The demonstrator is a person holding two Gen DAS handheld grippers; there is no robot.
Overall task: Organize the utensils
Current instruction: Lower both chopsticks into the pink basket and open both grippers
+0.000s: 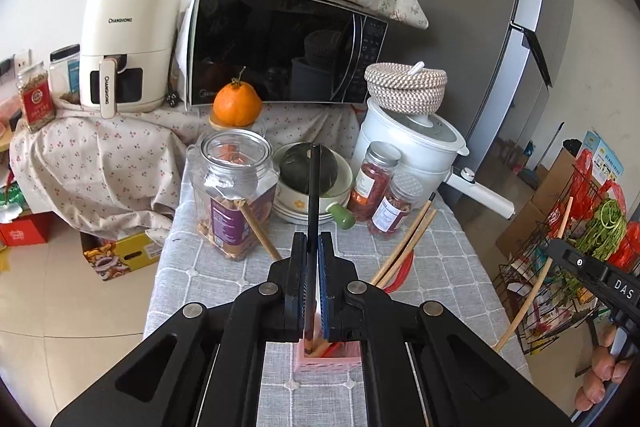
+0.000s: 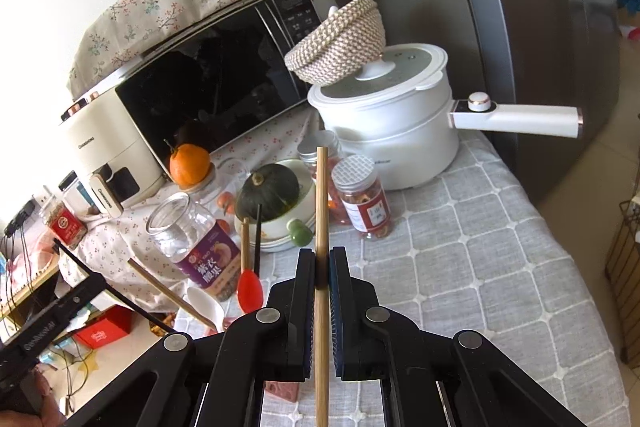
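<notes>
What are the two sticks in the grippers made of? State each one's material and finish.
Black chopstick in the left gripper: smooth, dark, uniform, likely plastic or lacquered wood; the look leaves it open.
Tan chopstick in the right gripper: pale matte, faint lengthwise grain, probably bamboo or bare wood.

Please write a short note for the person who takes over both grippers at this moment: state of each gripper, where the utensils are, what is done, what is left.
Left gripper: shut on a black chopstick, its lower end over the pink holder.
Right gripper: shut on a bamboo chopstick, held upright above the table, away from the holder.
Done: the holder already has bamboo chopsticks and a red utensil in it.
Left: release the black chopstick into the holder, then probably bring the bamboo one over and drop it in.
</notes>
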